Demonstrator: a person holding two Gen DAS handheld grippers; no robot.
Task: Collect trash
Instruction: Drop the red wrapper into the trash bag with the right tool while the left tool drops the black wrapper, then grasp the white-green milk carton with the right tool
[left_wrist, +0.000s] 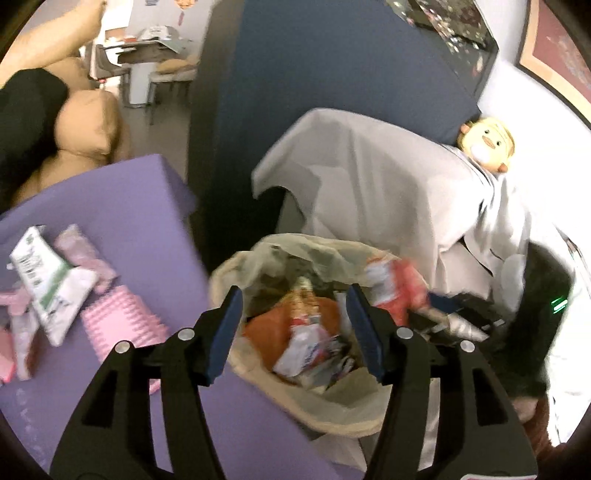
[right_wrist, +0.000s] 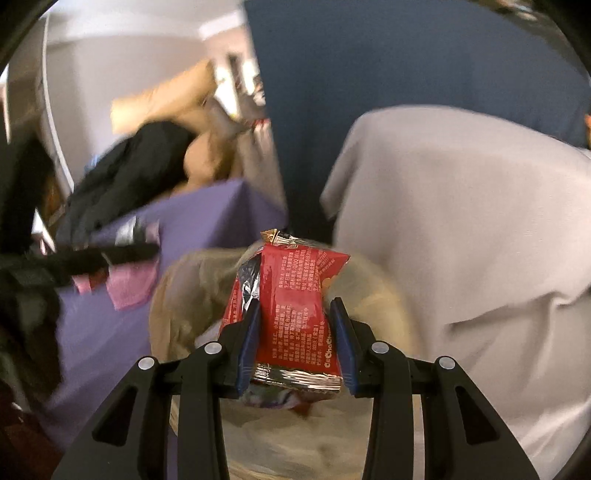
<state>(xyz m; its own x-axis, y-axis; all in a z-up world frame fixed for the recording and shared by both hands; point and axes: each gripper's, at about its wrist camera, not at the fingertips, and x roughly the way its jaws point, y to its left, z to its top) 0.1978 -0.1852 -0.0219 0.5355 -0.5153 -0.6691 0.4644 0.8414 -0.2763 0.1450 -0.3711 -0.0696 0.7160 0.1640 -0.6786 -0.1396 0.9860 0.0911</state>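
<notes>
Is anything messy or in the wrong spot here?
Yes. Wrappers lie scattered on the purple mat instead of in the trash bag. The right claw holds a red packet over the bag; the left claw is open.

- A lived-in home, a bedroom or sitting corner.
- A purple sheet (left_wrist: 110, 206) covers a bed-like surface strewn with packets.
- A plush doll (left_wrist: 487, 144) sits above a draped grey cloth (left_wrist: 388, 184).
- Framed pictures (left_wrist: 554, 55) hang on the white wall.
- Tan cushions (left_wrist: 88, 122) and a cluttered table (left_wrist: 147, 40) stand beyond.
- A lined trash bin (left_wrist: 332, 406) brims with snack wrappers.
</notes>
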